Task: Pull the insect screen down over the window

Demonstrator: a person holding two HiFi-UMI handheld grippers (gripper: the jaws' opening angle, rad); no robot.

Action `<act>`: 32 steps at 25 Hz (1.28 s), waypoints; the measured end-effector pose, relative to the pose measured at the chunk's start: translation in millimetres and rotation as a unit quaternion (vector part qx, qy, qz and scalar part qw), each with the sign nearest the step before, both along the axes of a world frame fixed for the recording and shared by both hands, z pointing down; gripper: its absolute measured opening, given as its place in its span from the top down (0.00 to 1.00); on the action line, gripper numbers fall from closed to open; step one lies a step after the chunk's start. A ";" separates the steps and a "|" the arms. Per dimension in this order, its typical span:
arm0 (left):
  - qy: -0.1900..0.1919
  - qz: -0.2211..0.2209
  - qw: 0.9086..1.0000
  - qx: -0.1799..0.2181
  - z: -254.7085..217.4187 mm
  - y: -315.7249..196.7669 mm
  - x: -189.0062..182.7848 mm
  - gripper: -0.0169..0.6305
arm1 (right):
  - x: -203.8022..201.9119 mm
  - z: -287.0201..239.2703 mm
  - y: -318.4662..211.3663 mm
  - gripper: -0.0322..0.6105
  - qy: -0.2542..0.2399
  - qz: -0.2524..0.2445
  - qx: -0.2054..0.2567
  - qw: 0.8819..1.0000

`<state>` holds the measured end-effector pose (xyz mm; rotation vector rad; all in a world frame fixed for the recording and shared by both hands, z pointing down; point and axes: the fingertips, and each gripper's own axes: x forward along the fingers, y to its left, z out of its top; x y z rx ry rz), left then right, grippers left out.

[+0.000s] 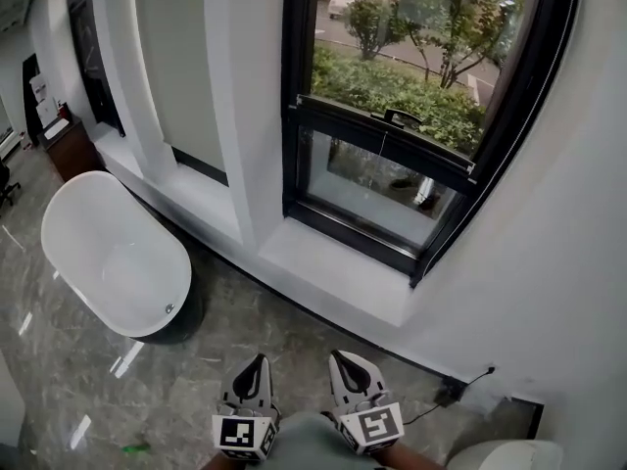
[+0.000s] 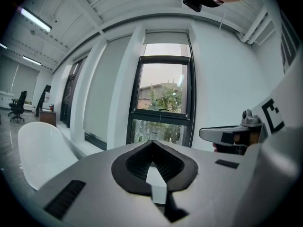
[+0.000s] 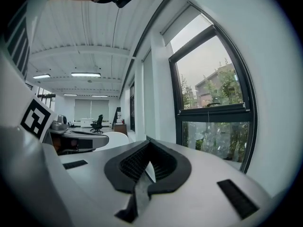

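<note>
The black-framed window (image 1: pixel 392 155) is set in the white wall ahead, with a handle (image 1: pixel 402 118) on its middle bar. In the left gripper view a pale roller housing (image 2: pixel 165 36) sits across the window's top, and a thin cord (image 2: pixel 159 120) hangs down the middle. No screen covers the glass. Both grippers are low and well short of the window, side by side. My left gripper (image 1: pixel 258 360) is shut and empty, its jaws meeting at a point (image 2: pixel 152 142). My right gripper (image 1: pixel 340 356) is likewise shut with nothing in it (image 3: pixel 148 140).
A white freestanding bathtub (image 1: pixel 113 253) stands on the grey marble floor to the left. A white sill (image 1: pixel 333 274) runs under the window. A wall socket with a cable (image 1: pixel 487 370) is low on the right wall.
</note>
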<state>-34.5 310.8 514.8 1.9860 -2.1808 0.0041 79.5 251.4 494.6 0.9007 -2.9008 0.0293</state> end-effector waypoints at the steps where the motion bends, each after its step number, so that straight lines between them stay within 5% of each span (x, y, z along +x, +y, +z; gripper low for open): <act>1: -0.004 -0.003 1.000 0.000 -0.3 1.8 5.9 0.96 | 6.5 -0.5 1.1 0.94 -0.001 -0.003 0.000 1.000; 18: -0.026 -0.036 0.999 -0.011 15.1 33.2 78.4 0.96 | 76.1 23.4 24.6 0.95 0.001 -0.025 -0.007 1.000; 32: -0.024 -0.040 0.999 0.001 8.1 31.6 88.0 0.96 | 90.1 13.5 19.3 0.95 -0.001 -0.015 0.009 1.000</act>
